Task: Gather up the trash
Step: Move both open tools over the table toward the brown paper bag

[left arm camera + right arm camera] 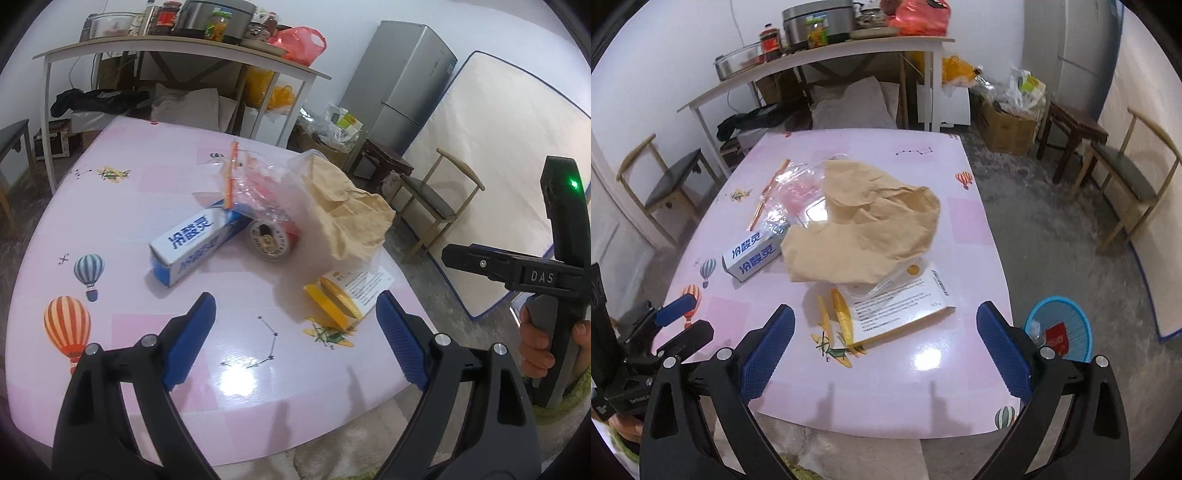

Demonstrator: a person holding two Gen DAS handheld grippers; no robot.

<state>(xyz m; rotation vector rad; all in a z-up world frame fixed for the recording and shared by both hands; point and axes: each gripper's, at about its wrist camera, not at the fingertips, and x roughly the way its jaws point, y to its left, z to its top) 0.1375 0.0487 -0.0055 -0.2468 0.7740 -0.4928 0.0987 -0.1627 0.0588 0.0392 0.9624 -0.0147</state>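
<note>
Trash lies in the middle of the pink table [122,206] [964,251]: a blue-and-white box [192,247] [750,255], a clear zip bag [258,184] [798,192], a can on its side [267,238], crumpled brown paper [351,210] [864,225], and a yellow-and-white packet [347,299] [897,310]. My left gripper [295,325] hovers open over the near edge, with nothing between its fingers. My right gripper [886,343] is open too, just short of the packet, nothing in it. The left gripper's body [661,332] shows at the left of the right wrist view.
A blue basket [1067,332] with trash in it stands on the floor right of the table. Chairs [1126,173] [665,184], a dark stool [1071,133], a cardboard box [1004,125], a loaded shelf table [177,51], a fridge [402,85] and a mattress [498,155] surround the table.
</note>
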